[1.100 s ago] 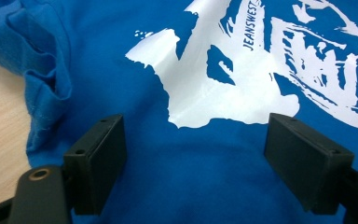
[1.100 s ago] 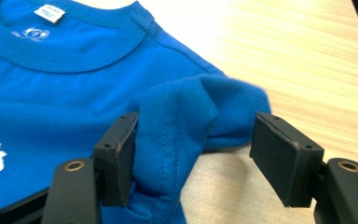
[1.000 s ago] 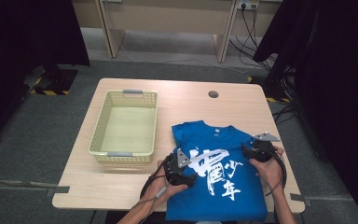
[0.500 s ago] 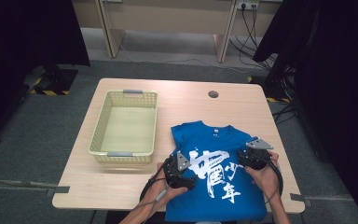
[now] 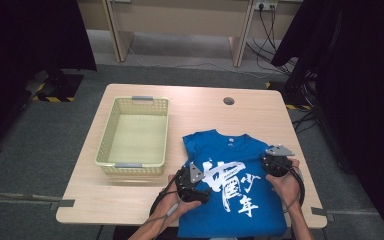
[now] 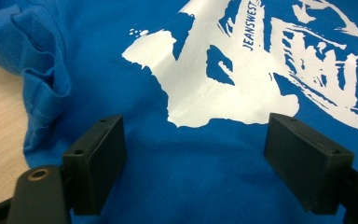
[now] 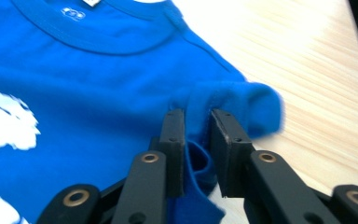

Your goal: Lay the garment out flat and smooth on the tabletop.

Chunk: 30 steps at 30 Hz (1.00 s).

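We have a blue T-shirt [image 5: 230,185] lying face up at the near right part of the table [image 5: 130,200], its hem hanging over the near edge, with a yellow plastic basket [image 5: 134,131] beside it toward the left. Our right gripper [image 7: 196,154] has just been closing and now pinches a raised fold of the shirt's right sleeve between its jaws. Our left gripper [image 6: 193,154] hovers just above the left chest area with its jaws spread wide, nothing between them.

To do this step well, we judge we should keep the right pinch firm and lift the sleeve only a little, then carry it inward across the body so the fold stays straight. We should bring the left gripper onto the bunched left sleeve [image 6: 42,79] before pulling, so the shirt does not slide toward the table edge.

The white chest print [image 6: 242,70] includes the word "JEANSWEST" and large brush-style Chinese characters; a small white logo sits below the collar [image 7: 72,13], too small to read.
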Motion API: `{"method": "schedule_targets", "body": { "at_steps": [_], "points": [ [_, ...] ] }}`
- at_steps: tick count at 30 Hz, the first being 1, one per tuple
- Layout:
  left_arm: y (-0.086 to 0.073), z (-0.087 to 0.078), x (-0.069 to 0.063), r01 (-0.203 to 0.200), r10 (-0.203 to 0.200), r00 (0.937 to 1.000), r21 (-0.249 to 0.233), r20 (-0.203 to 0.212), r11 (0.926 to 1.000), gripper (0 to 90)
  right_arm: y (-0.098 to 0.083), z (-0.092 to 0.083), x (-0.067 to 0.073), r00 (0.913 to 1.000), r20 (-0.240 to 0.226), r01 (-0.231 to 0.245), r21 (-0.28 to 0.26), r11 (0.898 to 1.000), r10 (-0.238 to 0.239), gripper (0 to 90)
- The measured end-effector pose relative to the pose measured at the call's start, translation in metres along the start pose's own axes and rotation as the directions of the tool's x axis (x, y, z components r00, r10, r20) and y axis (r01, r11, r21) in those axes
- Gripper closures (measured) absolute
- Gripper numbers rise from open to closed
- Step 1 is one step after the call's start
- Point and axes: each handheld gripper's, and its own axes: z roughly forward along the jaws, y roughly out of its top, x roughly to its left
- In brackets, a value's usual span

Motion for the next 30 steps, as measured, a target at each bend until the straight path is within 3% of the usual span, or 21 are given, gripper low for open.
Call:
{"method": "schedule_targets", "body": {
  "at_steps": [4,5,9,12,17,22,26,30],
  "points": [
    [0.0,0.0,0.0,0.001,-0.001,1.0,0.0,0.0,1.0,19.5,-0.012,-0.02,-0.019,0.9985,0.049,-0.022,-0.027,0.999,0.023,78.1],
    [0.0,0.0,0.0,0.001,-0.001,1.0,0.001,0.0,1.0,19.5,-0.02,-0.027,-0.029,0.9972,0.065,-0.034,-0.025,0.999,0.035,77.7],
    [0.0,0.0,0.0,0.001,-0.001,1.0,0.001,0.0,1.0,19.5,-0.032,-0.033,-0.042,0.9942,0.094,-0.051,-0.014,0.999,0.052,77.0],
    [0.0,0.0,0.0,0.001,-0.001,1.0,0.001,-0.001,1.0,19.5,-0.041,-0.036,-0.049,0.9921,0.092,-0.085,-0.019,0.996,0.086,71.5],
    [0.0,0.0,-0.001,0.001,-0.001,1.0,0.002,-0.001,1.0,19.3,-0.028,-0.047,-0.046,0.9878,0.053,-0.14,-0.106,0.984,0.146,53.9],
    [0.0,0.0,-0.001,0.001,-0.001,1.0,0.002,0.0,1.0,19.3,-0.011,-0.033,-0.036,0.9916,0.027,-0.124,-0.076,0.989,0.126,48.2],
    [0.0,0.0,-0.001,0.001,-0.001,1.0,0.002,0.001,1.0,19.3,-0.007,-0.012,-0.033,0.9924,0.019,-0.121,-0.033,0.992,0.121,51.1],
    [0.0,0.0,-0.001,0.002,-0.002,1.0,0.002,0.001,1.0,19.3,-0.009,0.0,-0.038,0.9933,0.023,-0.112,-0.029,0.993,0.113,71.6]
  ]
}}
